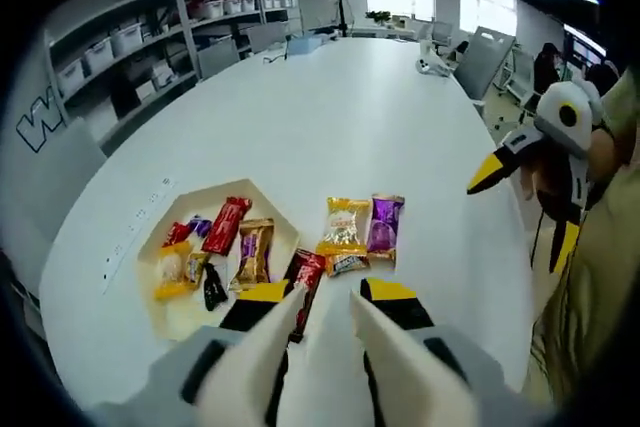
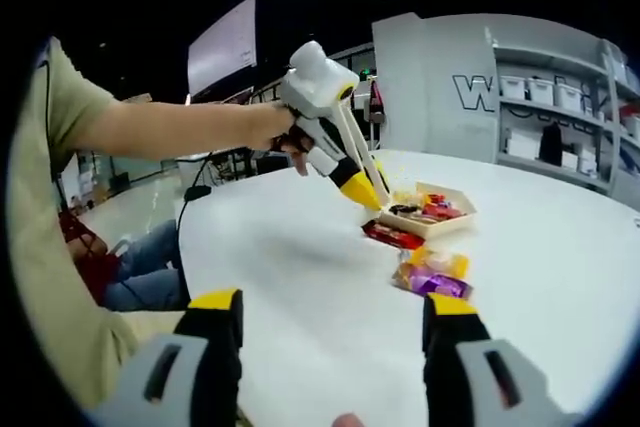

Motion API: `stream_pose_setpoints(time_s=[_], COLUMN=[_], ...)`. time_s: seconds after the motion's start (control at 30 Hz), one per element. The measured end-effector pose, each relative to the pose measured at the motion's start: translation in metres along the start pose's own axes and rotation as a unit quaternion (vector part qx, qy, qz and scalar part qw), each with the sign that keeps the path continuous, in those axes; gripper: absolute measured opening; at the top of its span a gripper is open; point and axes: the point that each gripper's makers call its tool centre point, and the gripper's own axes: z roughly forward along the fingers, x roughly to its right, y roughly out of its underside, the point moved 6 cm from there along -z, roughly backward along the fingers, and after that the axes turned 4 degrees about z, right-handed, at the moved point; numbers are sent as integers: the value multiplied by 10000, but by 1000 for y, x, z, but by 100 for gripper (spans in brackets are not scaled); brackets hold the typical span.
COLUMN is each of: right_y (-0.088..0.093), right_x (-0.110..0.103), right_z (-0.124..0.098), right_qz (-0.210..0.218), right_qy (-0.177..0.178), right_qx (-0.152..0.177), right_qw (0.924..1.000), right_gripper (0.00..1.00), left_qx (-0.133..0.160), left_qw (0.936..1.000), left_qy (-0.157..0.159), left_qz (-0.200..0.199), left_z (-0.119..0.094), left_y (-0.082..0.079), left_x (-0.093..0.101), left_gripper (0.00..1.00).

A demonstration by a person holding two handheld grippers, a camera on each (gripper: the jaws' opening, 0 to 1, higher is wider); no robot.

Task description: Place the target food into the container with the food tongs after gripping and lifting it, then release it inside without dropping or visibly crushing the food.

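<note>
Both grippers' fingers are spread, the left gripper (image 1: 328, 312) above a dark red snack packet (image 1: 305, 272) beside the hexagonal cream tray (image 1: 283, 209), right gripper (image 2: 332, 312) hovering apart

Rig inventory, as I see it from my remote station:

- Left tongs (image 1: 325, 322): two pale cream, tapering blades, each carrying a yellow block over a black section, seated in a light grey moulded housing with dark slot-shaped recesses. In the right gripper view I read the same unit (image 2: 375, 197) as a white rounded head, slim pale arms, black and yellow tips.
- Right tongs (image 2: 335, 332): two black jaws capped yellow, on grey bases with dark oval slots. From the left gripper view (image 1: 487, 178), white body, black-and-yellow tip.
- Operator: olive-tan short sleeve (image 2: 45, 137); blue jeans (image 2: 150, 267).
</note>
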Motion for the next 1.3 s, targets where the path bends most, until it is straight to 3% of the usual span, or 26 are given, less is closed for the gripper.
stream_pose_setpoints(time_s=[0.27,0.5,1.0,1.3], right_y=[-1,-2,-1,1], right_x=[-2,-4,-5,-2], right_z=[1,3,3,2], right_qz=[-43,-60,-54,-18], right_qy=[-7,-29,-45,-28], right_qx=[13,0,3,14], right_qw=[10000,10000,10000,10000], right_gripper=[72,72,72,72], left_qx=[-102,-99,-46,19], left_qw=[9999,9999,9994,9990], left_qy=[12,23,265,372], left_qz=[-48,-43,198,258], left_z=[-9,-14,-3,6], left_y=[21,24,9,-2], left_x=[2,12,37,40], left_gripper=[25,25,26,26])
